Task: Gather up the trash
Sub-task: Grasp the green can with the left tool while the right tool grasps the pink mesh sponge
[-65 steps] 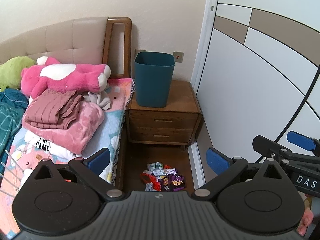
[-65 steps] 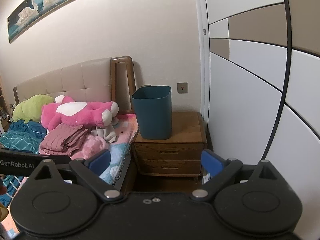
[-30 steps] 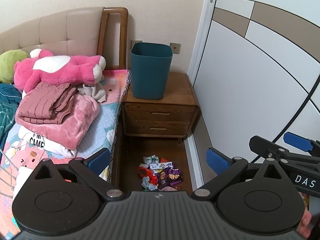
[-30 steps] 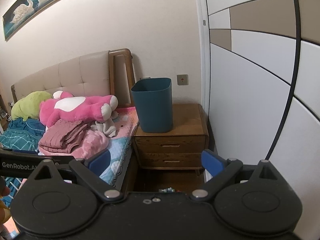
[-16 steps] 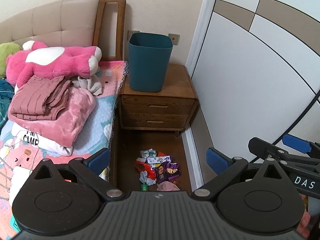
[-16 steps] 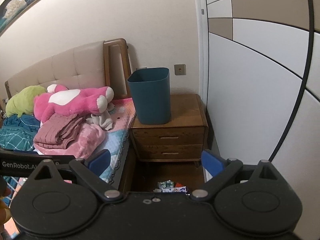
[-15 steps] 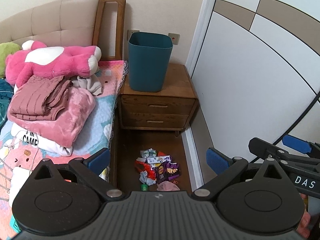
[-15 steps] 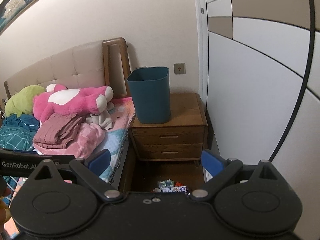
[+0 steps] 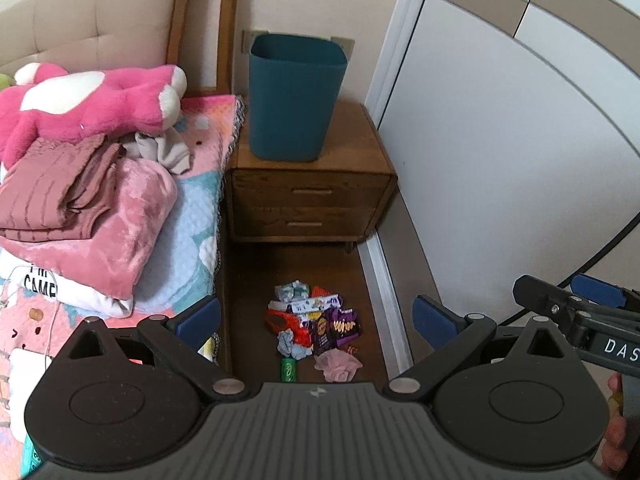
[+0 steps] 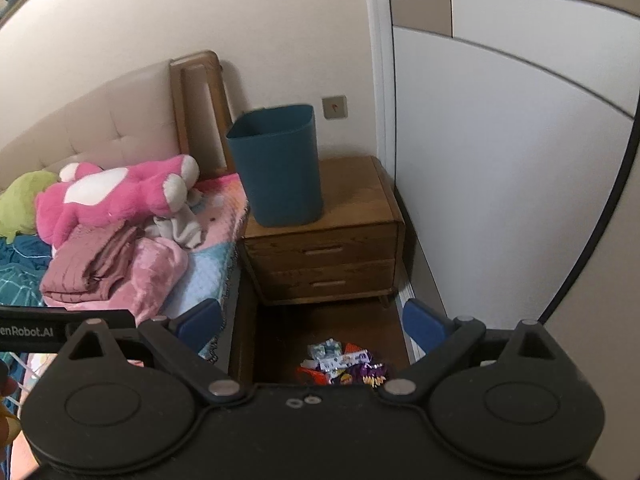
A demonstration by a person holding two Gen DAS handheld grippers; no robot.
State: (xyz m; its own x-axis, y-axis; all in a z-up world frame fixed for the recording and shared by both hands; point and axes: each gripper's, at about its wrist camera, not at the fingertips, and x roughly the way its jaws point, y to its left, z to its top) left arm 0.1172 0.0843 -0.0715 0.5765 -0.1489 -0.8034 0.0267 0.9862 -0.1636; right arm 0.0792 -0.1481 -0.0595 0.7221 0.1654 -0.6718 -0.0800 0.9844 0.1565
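A pile of trash (image 9: 316,326) lies on the dark wood floor between the bed and the wardrobe: snack wrappers, purple packets, crumpled tissue and a small green piece. It also shows in the right wrist view (image 10: 344,364). A teal bin (image 9: 294,96) stands upright on the wooden nightstand (image 9: 308,196); the bin also shows in the right wrist view (image 10: 278,166). My left gripper (image 9: 316,320) is open and empty, well above the pile. My right gripper (image 10: 312,322) is open and empty, and it shows at the right of the left wrist view (image 9: 576,300).
The bed (image 9: 120,208) on the left carries a pink plush toy (image 9: 88,100) and folded pink blankets (image 9: 76,200). A white sliding wardrobe (image 9: 500,152) closes the right side. The floor strip between them is narrow.
Both grippers have tilted downward and moved closer to the nightstand. More of the floor and the trash pile has come into both views. Both jaws stay open.
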